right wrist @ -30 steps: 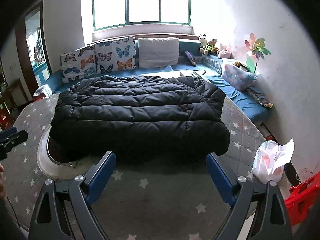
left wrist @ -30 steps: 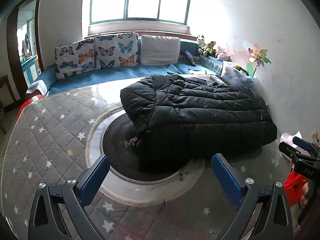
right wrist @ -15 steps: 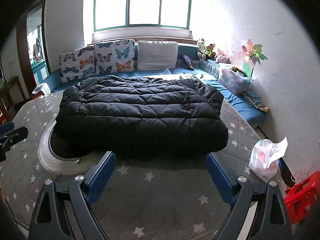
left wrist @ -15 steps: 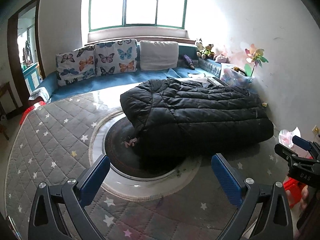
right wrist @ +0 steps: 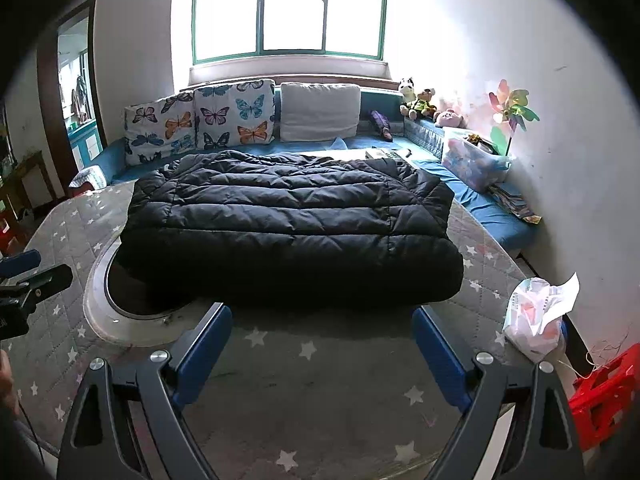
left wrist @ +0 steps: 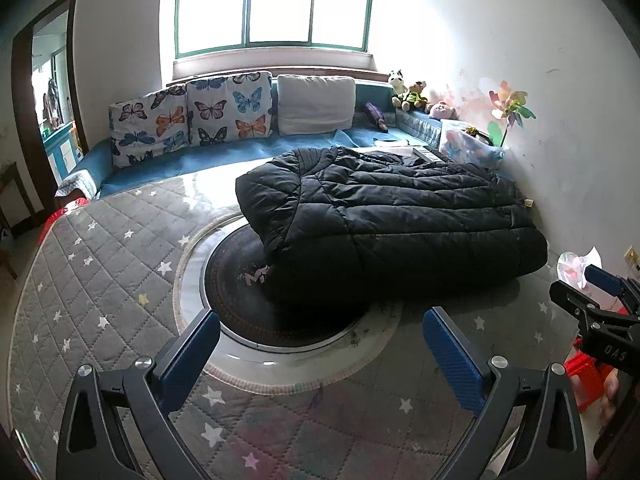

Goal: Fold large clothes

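1. My left tongs are wide open and hold nothing. They hang over the near edge of the grey star mat.
2. My right tongs are wide open too, with nothing in them. They hang over the near edge of the same mat, just in front of the coat.
3. The big black puffy coat lies on the table, on its far right part. From my left tongs I see it partly covering the dark round plate in the middle of the table.
4. The coat looks like a thick, neat block with straight sides. I see no sleeves sticking out. I think the folding is done, or almost done.
5. What may be left: one more fold to make it smaller, or a pat to flatten it. I cannot tell which.
6. A white plastic bag sits at the right edge of the table, near the coat but not touching it.
7. Past the far edge is a blue sofa with butterfly pillows.
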Tool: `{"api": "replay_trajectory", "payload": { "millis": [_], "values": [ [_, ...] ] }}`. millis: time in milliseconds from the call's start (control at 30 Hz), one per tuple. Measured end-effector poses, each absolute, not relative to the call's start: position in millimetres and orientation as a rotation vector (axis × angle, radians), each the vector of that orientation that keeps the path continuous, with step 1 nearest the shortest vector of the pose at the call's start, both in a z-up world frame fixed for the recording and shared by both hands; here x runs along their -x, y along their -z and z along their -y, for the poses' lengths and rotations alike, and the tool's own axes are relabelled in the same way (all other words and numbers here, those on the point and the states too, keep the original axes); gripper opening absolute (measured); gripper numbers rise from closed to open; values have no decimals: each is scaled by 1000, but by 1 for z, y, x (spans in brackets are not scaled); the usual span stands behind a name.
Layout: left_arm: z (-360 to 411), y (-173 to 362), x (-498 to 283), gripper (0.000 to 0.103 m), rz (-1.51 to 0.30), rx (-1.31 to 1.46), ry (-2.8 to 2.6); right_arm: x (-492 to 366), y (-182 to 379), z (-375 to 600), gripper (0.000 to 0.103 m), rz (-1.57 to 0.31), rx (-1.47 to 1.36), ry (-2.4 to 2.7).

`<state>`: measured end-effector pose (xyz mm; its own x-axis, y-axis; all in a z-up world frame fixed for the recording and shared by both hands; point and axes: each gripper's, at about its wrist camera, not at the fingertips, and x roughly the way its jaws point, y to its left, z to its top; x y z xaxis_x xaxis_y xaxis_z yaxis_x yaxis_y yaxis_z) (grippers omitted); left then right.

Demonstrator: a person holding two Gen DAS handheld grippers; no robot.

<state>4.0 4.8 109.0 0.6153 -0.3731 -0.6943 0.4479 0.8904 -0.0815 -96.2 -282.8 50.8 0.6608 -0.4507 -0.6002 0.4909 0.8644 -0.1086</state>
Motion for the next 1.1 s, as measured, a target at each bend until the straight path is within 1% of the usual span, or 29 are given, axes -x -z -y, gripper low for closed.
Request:
{"api": "replay_trajectory", "payload": {
  "millis": [1100],
  "values": [
    [-6, -97, -8, 103, -789, -121, 490, 92, -47, 280, 99, -671, -76, 519]
  ]
}}
